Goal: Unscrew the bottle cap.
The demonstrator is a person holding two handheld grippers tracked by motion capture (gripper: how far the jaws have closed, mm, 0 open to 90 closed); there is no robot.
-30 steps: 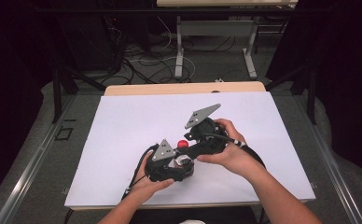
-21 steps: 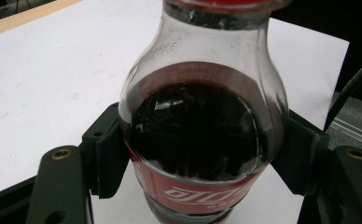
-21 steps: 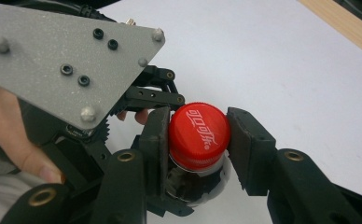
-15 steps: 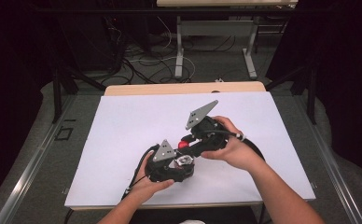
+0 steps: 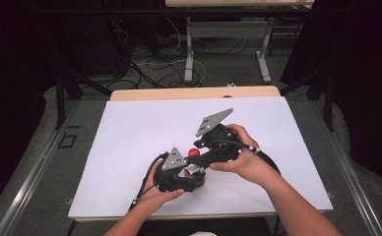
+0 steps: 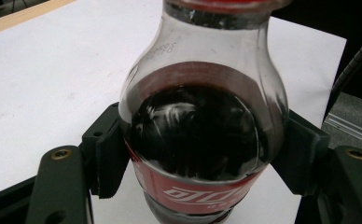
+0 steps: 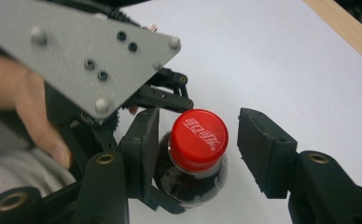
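Since the earlier frame, right gripper (image 7: 195, 144) has edged closer: jaws apart, straddling the upright cola bottle's red cap (image 7: 198, 139), apparently untouched; left gripper (image 6: 202, 154) clamps the bottle (image 6: 202, 140) on the table (image 5: 130, 132).

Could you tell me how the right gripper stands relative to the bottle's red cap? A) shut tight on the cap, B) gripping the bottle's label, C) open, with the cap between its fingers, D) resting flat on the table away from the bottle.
C: in the right gripper view the right gripper is open, with the red cap between its fingers and a clear gap on one side.
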